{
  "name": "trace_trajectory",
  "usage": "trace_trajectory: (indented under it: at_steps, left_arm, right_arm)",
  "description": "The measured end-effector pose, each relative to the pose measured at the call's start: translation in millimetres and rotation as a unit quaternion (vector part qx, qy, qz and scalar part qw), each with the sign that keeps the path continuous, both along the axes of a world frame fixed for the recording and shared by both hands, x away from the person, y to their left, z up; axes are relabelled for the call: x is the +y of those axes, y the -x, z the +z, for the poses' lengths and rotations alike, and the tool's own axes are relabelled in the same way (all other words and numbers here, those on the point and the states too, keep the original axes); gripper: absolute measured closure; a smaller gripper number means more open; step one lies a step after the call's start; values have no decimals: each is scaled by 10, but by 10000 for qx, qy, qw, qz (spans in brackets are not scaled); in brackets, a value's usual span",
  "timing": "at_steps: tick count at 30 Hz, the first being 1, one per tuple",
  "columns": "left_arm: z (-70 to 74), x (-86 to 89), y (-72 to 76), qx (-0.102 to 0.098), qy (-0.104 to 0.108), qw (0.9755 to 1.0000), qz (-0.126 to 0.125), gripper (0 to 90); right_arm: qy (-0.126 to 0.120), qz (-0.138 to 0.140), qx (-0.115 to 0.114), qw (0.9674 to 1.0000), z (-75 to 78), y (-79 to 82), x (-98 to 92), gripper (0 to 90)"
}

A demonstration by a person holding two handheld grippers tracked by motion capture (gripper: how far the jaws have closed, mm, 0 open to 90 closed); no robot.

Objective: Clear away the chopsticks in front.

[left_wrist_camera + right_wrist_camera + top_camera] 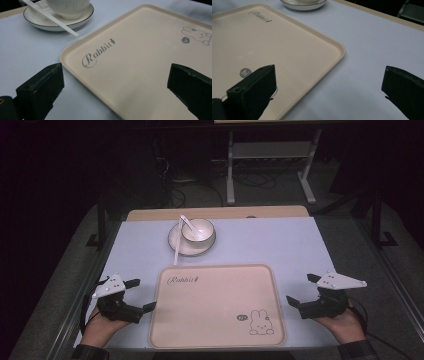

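We find the beige tray [217, 305] lying flat on the pale blue table cover [280, 245], bare of load. Behind it a white bowl [198, 230] sits on a saucer [175, 242], with a spoon [184, 221] in the bowl and a chopstick [176, 247] leaning on the saucer rim. The left gripper [141, 295] and right gripper [299, 290] flank the tray, jaws wide apart, holding nothing. We judge a tray lift likely: each gripper should straddle its edge squarely, closing level and together.

The tray [218, 305] lies on the surface [280, 240] between my 2 grippers, left [141, 294] and right [300, 290]. Behind it a saucer [176, 240] carries a bowl [198, 230] with a spoon [177, 242] in it.
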State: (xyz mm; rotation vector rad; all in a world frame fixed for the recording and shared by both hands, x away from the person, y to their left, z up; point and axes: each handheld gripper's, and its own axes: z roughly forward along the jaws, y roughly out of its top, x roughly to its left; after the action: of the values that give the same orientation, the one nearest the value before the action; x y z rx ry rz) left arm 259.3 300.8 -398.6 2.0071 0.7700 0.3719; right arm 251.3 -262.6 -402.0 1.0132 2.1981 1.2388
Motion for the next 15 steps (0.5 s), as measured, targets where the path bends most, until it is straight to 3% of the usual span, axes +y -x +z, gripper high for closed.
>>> trace_trajectory:
  at_steps: [6, 15]
  left_arm:
    - [44, -19, -14, 1, -120, 9999, 31, 2]
    - [82, -15, -105, 217, -265, 9992, 209, 41]
  right_arm:
    - [14, -5, 27, 10000, 3, -4, -5, 0]
    - [36, -70, 12, 10000, 15, 7, -15, 0]
